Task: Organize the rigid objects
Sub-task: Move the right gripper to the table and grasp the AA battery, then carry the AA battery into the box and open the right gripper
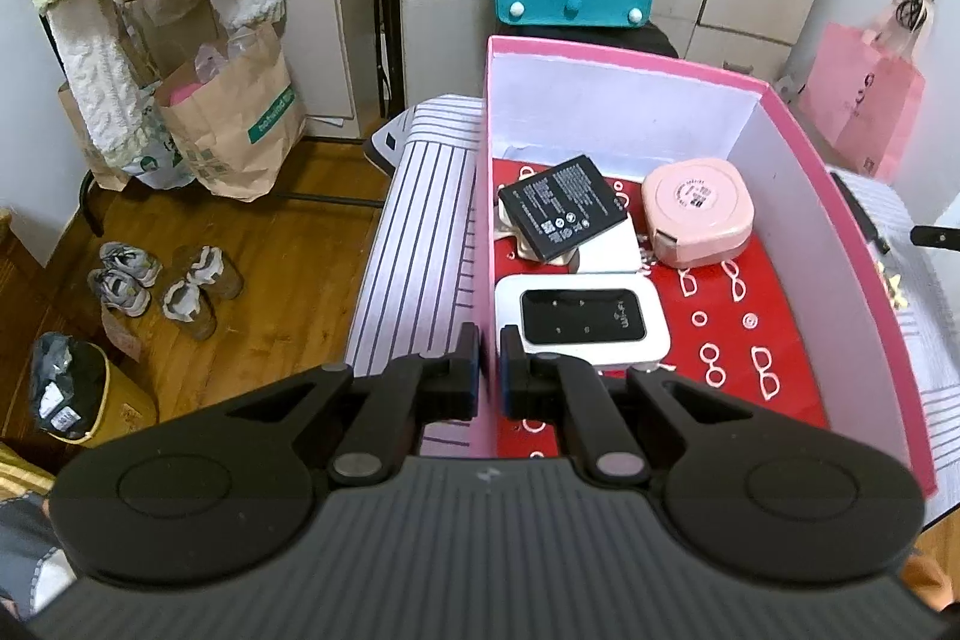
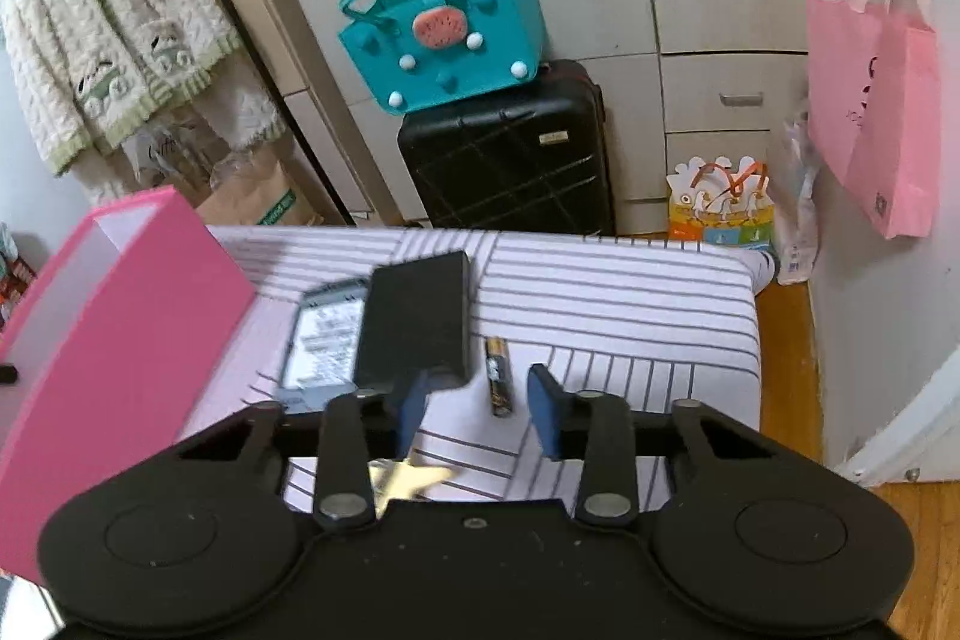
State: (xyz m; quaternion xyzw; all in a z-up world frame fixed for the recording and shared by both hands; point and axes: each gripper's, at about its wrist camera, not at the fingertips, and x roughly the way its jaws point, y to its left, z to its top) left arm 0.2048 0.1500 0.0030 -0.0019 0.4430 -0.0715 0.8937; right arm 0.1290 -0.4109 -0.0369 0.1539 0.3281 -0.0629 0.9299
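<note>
Nearest the right wrist lens, we find the right gripper [image 2: 480, 409] unclenched and empty, its pads either side of, and short of, a small battery [image 2: 498, 377] lying on the striped cloth [image 2: 630, 304]. Just left lie a black slab [image 2: 417, 319] overlapping a labelled pack [image 2: 327, 334], with a gold star [image 2: 408, 478] under the tool. We judge the round cell may roll away, or the left pad snag the slab. The left gripper [image 1: 489, 370] is clamped on the pink box [image 1: 489, 172] wall; a slip there would shift the box and its contents.
</note>
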